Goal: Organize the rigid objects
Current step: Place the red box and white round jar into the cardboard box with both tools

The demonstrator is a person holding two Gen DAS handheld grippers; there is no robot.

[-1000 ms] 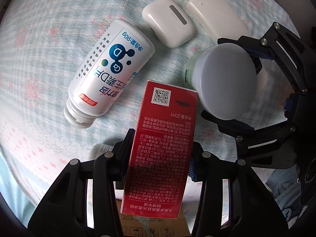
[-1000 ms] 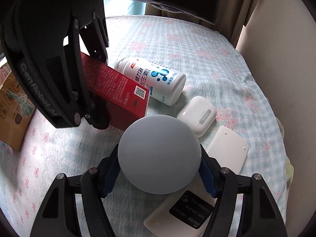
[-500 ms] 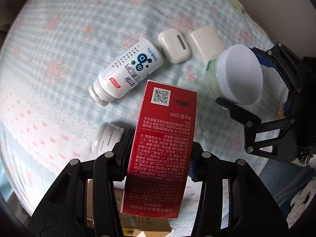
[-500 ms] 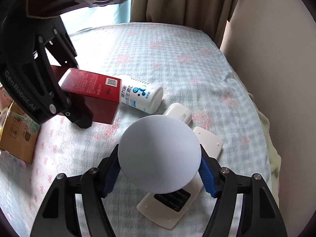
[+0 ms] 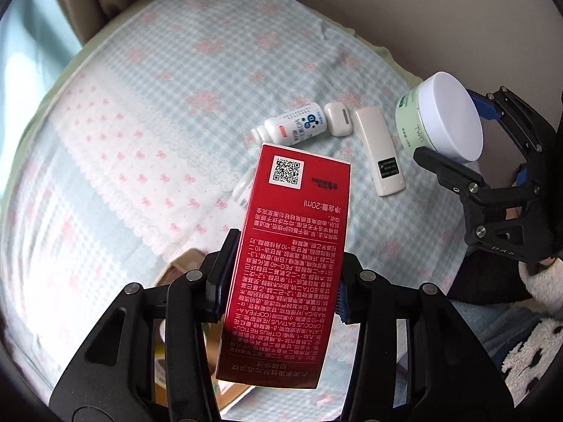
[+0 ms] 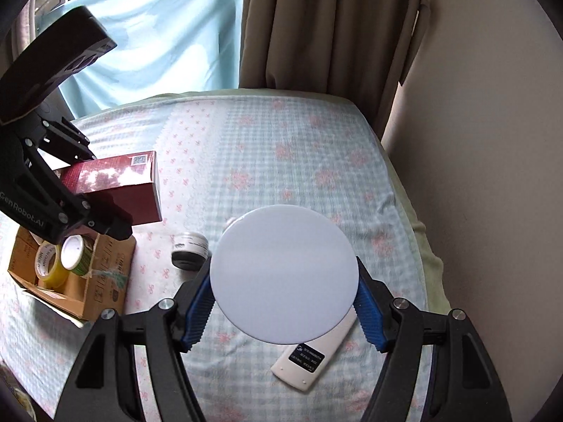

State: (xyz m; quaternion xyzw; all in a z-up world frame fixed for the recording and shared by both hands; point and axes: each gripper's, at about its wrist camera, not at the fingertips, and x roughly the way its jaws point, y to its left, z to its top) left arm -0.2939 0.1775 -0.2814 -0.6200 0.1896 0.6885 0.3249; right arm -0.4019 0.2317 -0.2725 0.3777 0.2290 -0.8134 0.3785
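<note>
My left gripper (image 5: pixel 281 277) is shut on a red carton (image 5: pixel 292 246) and holds it high above the bed; it also shows in the right wrist view (image 6: pixel 116 186). My right gripper (image 6: pixel 285 295) is shut on a green jar with a white lid (image 6: pixel 283 277), also lifted; the jar shows in the left wrist view (image 5: pixel 440 123). On the bedspread lie a white bottle (image 5: pixel 293 128), a white earbud case (image 5: pixel 337 123) and a white remote (image 5: pixel 380 154). A small white jar (image 6: pixel 190 249) lies on its side.
An open cardboard box (image 6: pixel 102 277) with tape rolls (image 6: pixel 56 260) sits at the bed's left edge, below my left gripper. Curtains (image 6: pixel 316 24) and a wall (image 6: pixel 492 140) border the bed at the back and right.
Both grippers have risen well above the bed with their objects. The bottle, earbud case and remote now look small and far below. The cardboard box has come into view.
</note>
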